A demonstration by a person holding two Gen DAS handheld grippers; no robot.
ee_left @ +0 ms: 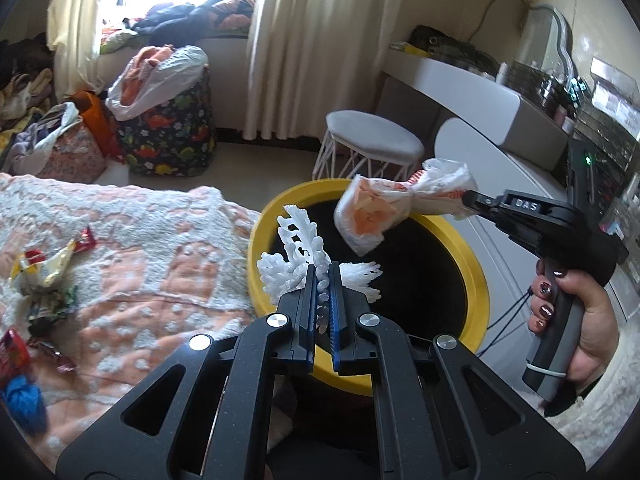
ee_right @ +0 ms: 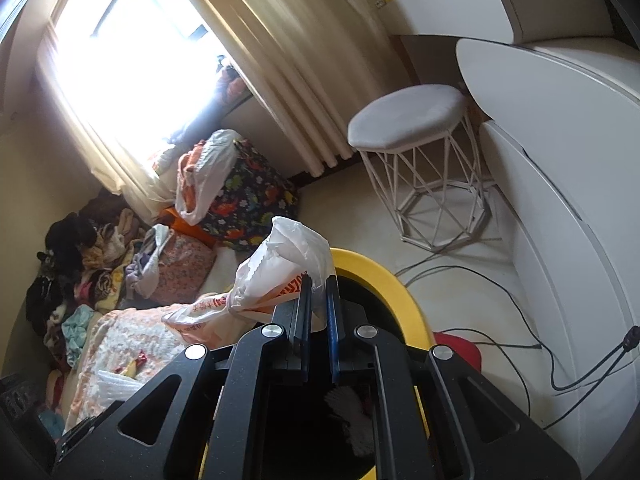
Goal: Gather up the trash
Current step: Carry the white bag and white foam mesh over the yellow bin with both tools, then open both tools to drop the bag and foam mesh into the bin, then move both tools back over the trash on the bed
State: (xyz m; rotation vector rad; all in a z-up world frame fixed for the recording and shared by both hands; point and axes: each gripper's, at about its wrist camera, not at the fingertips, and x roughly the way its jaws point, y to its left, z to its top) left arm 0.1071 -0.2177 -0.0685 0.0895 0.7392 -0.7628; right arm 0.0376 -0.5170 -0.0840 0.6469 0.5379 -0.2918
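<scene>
The bed, under its peach and white blanket, fills the left of the left wrist view and carries the trash not yet collected: a loose heap of crumpled wrappers near its left edge, well apart from both tools. Just beside the bed stands the yellow-rimmed bin, its dark mouth open upward.

Over that mouth hangs a knotted plastic bag, white with orange print, its long axis running roughly level from the knot out toward the bed. The right tongs are pinched narrow on its gathered neck (in the right wrist view the film sits between the blue pads). The left tongs are clamped on a piece of white foam netting, which sticks up and forward over the near rim of the bin.

Both loads lie above the opening, so the coming move looks like a plain release. The bag is nearer the centre; the netting sits close to the rim and could catch there or tip back toward the bed.
</scene>
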